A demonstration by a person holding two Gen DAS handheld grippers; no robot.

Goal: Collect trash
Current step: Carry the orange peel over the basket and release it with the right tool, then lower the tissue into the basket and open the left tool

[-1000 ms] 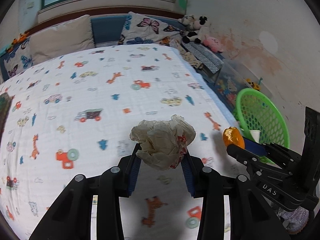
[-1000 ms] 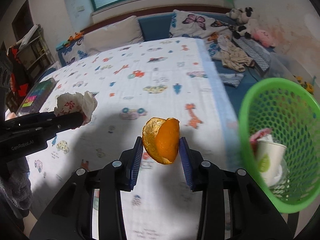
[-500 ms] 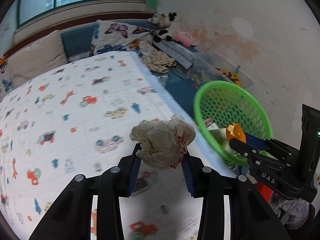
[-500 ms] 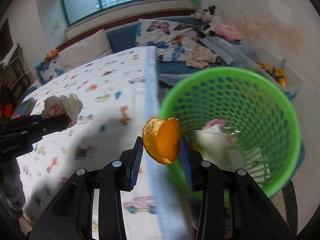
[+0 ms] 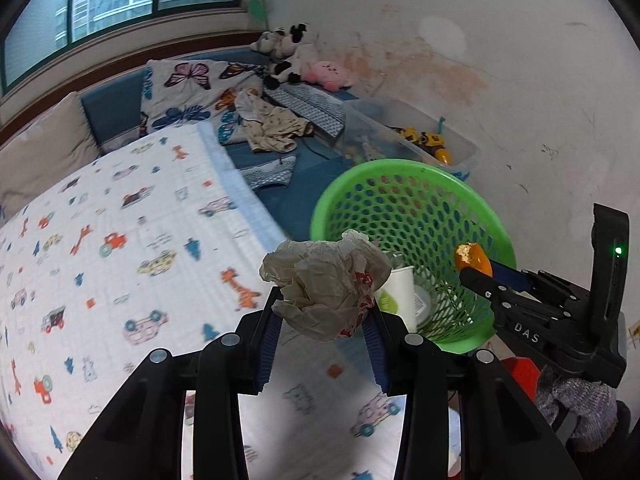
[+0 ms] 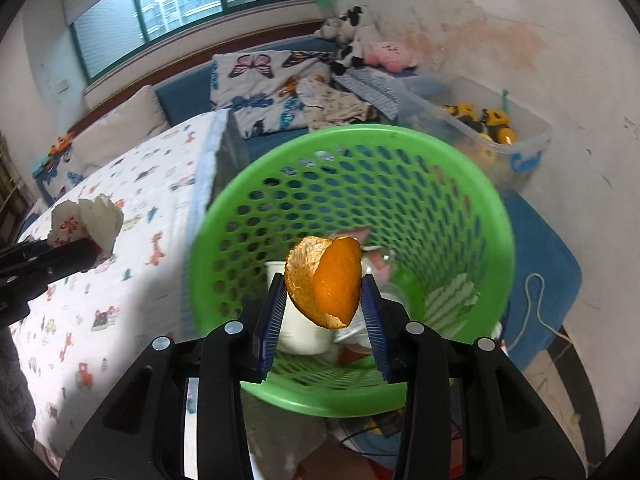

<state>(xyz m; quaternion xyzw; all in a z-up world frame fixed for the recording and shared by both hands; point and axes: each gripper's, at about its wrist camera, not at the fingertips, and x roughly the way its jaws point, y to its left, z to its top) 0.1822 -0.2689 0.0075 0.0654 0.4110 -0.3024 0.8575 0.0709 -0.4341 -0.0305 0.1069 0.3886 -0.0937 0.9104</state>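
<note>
My left gripper (image 5: 324,312) is shut on a crumpled paper wrapper (image 5: 326,284) and holds it over the bed's right edge, just left of the green mesh basket (image 5: 404,172). My right gripper (image 6: 322,300) is shut on a piece of orange peel (image 6: 326,282) and holds it above the open mouth of the green basket (image 6: 352,136). The peel also shows in the left wrist view (image 5: 472,260). The wrapper also shows in the right wrist view (image 6: 86,220). A white paper cup (image 5: 394,294) and other trash lie inside the basket.
The bed with a cartoon-print sheet (image 5: 120,248) fills the left. A clear plastic bin of toys (image 6: 480,124) stands behind the basket by the wall. Pillows, clothes and plush toys (image 5: 288,52) lie at the back. A blue mat (image 6: 544,248) covers the floor.
Both grippers moved right, off the bed toward the basket. The right gripper with the peel is now over the basket's mouth; the left with the wrapper reached the bed edge.
</note>
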